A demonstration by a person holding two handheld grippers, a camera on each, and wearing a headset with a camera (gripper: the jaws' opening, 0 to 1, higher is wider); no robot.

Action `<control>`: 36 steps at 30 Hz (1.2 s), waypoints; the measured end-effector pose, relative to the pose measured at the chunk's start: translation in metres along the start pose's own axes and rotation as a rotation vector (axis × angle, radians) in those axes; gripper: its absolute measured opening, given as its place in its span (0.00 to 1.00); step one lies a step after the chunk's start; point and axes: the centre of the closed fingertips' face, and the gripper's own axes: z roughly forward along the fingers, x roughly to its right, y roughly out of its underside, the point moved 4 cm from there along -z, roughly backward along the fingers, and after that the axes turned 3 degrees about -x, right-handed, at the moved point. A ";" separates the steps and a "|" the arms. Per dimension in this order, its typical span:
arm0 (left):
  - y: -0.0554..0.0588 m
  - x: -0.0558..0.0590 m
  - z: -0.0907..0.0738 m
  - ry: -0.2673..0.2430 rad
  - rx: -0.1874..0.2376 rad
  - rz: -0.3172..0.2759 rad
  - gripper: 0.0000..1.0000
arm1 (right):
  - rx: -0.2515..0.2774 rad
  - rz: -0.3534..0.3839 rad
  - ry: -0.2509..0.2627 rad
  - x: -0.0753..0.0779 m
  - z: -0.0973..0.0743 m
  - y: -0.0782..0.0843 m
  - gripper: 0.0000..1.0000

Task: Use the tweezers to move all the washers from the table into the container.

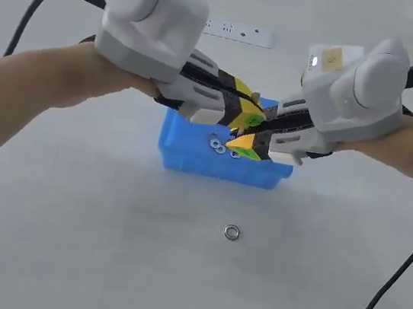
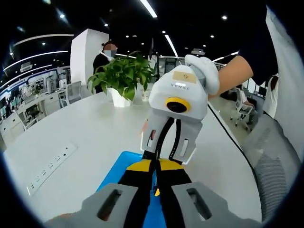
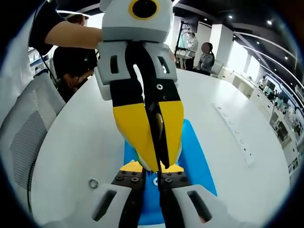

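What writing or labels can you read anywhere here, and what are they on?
Tan sticker and the print beneath it, on the right gripper: too blurred to read.
Power strip: markings too small to read.
No text here is legible.

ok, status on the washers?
Left claw, right claw both shut, tips meeting over blue bin. Few washers inside; one washer out on table, near side. Nothing blocking it.

No text can be read. The right tool [image 2: 156, 166] carries a tan label [image 2: 184, 76] on its housing, with small print beneath it that is too fine to make out.
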 end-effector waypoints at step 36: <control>-0.045 0.025 -0.023 -0.076 0.017 0.101 0.06 | 0.128 0.084 0.185 -0.021 -0.071 -0.003 0.23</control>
